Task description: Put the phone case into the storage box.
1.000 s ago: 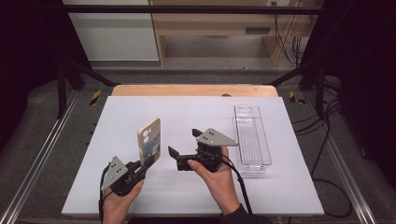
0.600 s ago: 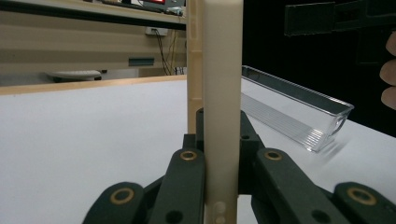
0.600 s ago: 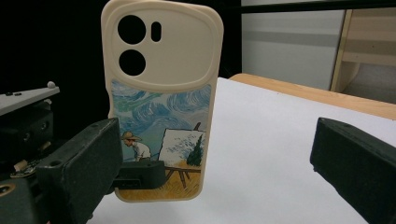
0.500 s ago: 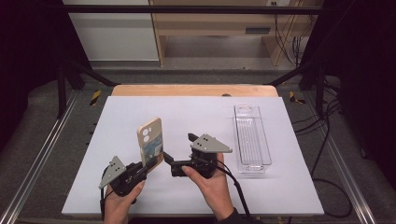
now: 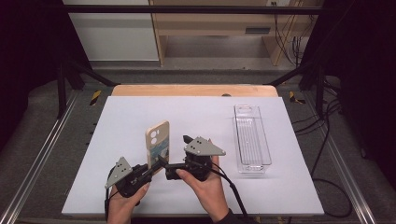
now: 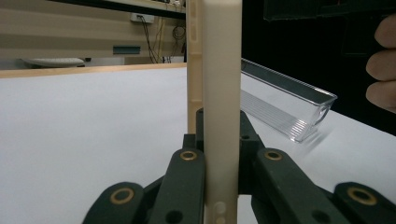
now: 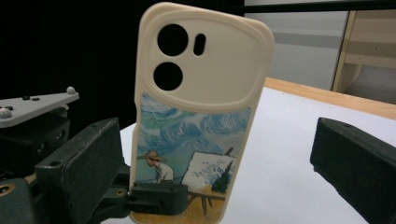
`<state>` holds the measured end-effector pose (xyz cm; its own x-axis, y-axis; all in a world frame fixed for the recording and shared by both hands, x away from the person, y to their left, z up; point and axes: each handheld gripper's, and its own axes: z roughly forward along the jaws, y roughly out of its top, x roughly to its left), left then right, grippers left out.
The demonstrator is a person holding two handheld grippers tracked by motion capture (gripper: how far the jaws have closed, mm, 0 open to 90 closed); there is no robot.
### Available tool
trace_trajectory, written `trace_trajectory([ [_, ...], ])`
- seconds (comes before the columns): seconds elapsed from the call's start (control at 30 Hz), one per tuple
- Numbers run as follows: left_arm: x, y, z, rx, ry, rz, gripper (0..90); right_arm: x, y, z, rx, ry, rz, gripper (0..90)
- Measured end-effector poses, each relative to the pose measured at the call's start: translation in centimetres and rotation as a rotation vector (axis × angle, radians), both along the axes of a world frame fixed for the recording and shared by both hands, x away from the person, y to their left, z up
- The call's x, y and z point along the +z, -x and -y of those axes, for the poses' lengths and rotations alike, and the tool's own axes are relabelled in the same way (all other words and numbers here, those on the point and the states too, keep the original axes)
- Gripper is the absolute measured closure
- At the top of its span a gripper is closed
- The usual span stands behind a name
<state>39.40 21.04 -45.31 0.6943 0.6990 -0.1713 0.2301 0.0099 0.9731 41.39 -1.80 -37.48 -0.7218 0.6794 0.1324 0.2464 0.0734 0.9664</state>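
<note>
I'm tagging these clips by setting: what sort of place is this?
Probably a lab bench set up for recording handling work. A white table sits in a metal frame against black surroundings, cables trail over the floor, and plain wooden furniture stands behind.

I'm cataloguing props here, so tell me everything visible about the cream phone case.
The cream, soft-looking phone case stands upright on its short edge above the white table. Its back has a raised camera block with three cut-outs and a painted scene of a hatted figure at an easel. The left hand-held gripper clamps its lower end; the right hand-held gripper is open around it.
</note>
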Motion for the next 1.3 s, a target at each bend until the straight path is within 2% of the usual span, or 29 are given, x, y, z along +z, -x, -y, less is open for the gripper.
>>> trace_trajectory([
  [0.47, -0.2, 0.2, 0.8, -0.031, 0.002, -0.003, 84.3, 0.1, 0.1, 0.0, -0.011, -0.024, 0.01, 2.4],
  [0.53, -0.1, 0.3, 0.9, -0.026, -0.016, 0.001, 84.5, 0.0, -0.2, 0.1, -0.016, -0.03, 0.0, 2.6],
  [0.67, -0.1, 0.4, 1.1, -0.031, -0.025, 0.017, 84.7, -0.3, -0.7, 0.2, -0.016, -0.041, -0.037, 2.7],
  [0.73, -0.1, 0.4, 1.2, -0.033, -0.028, 0.02, 84.8, -0.3, -0.8, 0.1, -0.015, -0.044, -0.042, 2.6],
  [1.1, -0.1, 0.5, 1.4, -0.06, -0.012, 0.028, 84.8, -0.3, -1.4, 0.4, -0.018, -0.086, -0.08, 2.4],
  [1.3, -0.2, 0.5, 1.5, -0.07, -0.013, 0.026, 84.8, -0.3, -1.4, 0.3, -0.012, -0.095, -0.085, 2.5],
])
